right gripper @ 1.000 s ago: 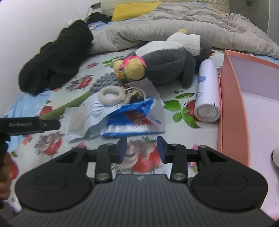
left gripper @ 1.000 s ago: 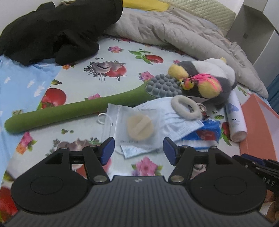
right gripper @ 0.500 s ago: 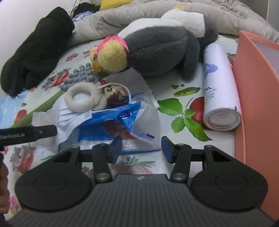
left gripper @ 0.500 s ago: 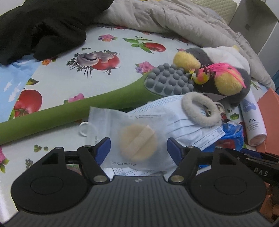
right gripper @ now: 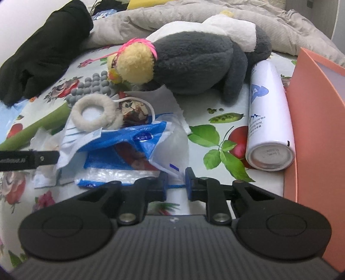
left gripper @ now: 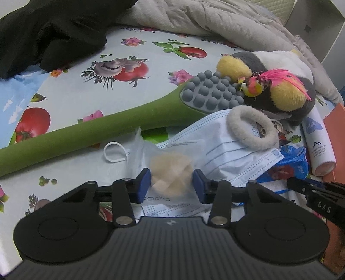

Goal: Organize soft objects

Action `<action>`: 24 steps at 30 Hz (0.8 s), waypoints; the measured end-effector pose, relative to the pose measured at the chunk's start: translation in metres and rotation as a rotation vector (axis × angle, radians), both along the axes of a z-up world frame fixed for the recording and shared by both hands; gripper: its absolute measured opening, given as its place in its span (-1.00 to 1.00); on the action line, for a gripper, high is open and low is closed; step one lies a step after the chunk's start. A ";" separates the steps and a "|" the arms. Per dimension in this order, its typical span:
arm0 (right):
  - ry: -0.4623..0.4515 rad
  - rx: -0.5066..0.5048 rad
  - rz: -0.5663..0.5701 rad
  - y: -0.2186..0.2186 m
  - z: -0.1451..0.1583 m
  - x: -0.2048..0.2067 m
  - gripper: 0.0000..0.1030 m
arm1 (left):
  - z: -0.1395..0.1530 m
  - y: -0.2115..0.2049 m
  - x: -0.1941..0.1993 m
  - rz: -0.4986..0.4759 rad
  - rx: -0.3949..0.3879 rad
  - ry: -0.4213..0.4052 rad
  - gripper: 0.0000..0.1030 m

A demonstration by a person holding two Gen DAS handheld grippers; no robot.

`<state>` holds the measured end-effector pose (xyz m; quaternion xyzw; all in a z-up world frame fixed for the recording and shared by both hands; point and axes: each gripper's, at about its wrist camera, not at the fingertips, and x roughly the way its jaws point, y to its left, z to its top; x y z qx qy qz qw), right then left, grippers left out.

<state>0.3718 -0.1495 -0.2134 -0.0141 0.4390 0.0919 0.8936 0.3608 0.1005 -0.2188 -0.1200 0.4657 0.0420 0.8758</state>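
Note:
My left gripper (left gripper: 171, 185) has its blue pads on either side of a clear packet with a round beige sponge (left gripper: 170, 172), closing on it. The packet lies on a blue face mask (left gripper: 232, 155). A fluffy white hair ring (left gripper: 251, 130) rests on the mask. My right gripper (right gripper: 175, 185) is narrowly open, with the corner of a blue and white plastic bag (right gripper: 146, 148) between its pads. A grey plush toy (right gripper: 194, 62) lies beyond.
A green massage stick with grey knobs (left gripper: 86, 133) lies across the printed sheet. A white spray can (right gripper: 267, 120) lies beside an orange box (right gripper: 317, 120). Black clothing (left gripper: 49, 32) and a grey quilt (left gripper: 215, 19) lie at the back.
Both grippers moved forward and down to the pile. The left jaws narrowed around the sponge packet. The right jaws narrowed around the plastic bag's corner.

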 end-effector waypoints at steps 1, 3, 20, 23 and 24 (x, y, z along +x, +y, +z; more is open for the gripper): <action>0.003 -0.002 0.007 0.000 0.001 -0.001 -0.71 | 0.001 0.000 -0.001 0.002 -0.003 -0.001 -0.14; 0.001 -0.017 0.022 0.002 0.003 -0.004 -0.74 | 0.005 0.001 -0.004 0.007 -0.014 -0.005 -0.25; -0.006 -0.067 0.091 0.010 0.035 -0.089 -0.90 | 0.044 -0.014 -0.089 0.011 -0.083 -0.048 -0.86; -0.006 -0.064 0.088 0.006 0.041 -0.108 -0.91 | 0.049 -0.017 -0.111 0.015 -0.092 -0.049 -0.86; -0.006 -0.063 0.088 0.005 0.043 -0.114 -0.91 | 0.051 -0.018 -0.120 0.016 -0.095 -0.049 -0.86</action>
